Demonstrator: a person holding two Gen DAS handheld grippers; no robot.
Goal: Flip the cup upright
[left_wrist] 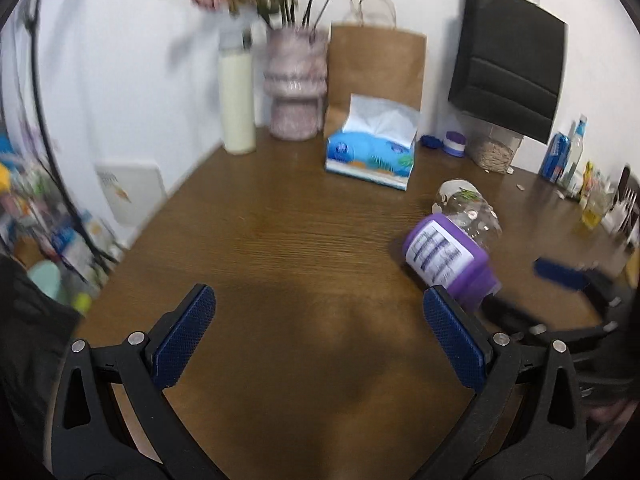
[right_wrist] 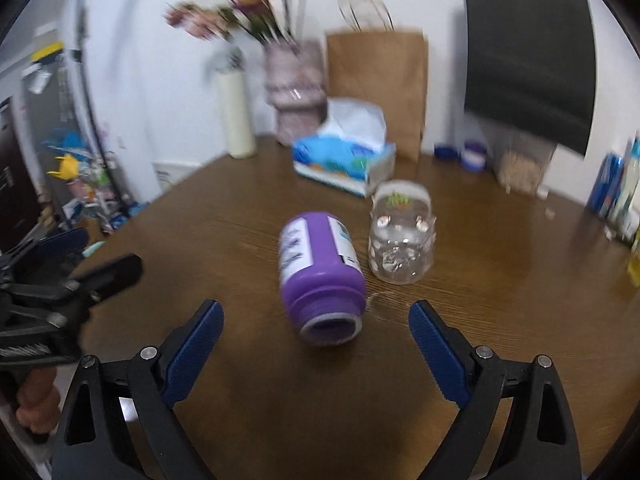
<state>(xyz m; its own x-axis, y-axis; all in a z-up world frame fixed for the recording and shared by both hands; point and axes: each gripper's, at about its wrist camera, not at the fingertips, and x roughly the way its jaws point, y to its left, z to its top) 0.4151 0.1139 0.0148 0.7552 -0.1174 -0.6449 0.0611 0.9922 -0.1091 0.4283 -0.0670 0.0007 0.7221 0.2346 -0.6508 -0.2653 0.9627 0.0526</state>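
A clear glass cup (right_wrist: 402,236) stands upside down on the brown wooden table (right_wrist: 248,412), mouth on the wood; in the left wrist view (left_wrist: 470,206) it is partly hidden behind the bottle. A purple bottle (right_wrist: 318,270) with a white label lies on its side just left of the cup, open mouth toward me; it also shows in the left wrist view (left_wrist: 450,262). My right gripper (right_wrist: 316,322) is open and empty, its fingers straddling the bottle's mouth. My left gripper (left_wrist: 320,308) is open and empty, left of the bottle.
A tissue box (left_wrist: 370,154), a pink flower vase (left_wrist: 296,88), a white cylinder (left_wrist: 237,100) and a brown paper bag (left_wrist: 376,68) stand at the table's back. A black bag (left_wrist: 508,60), small jars and bottles (left_wrist: 568,156) are at the right.
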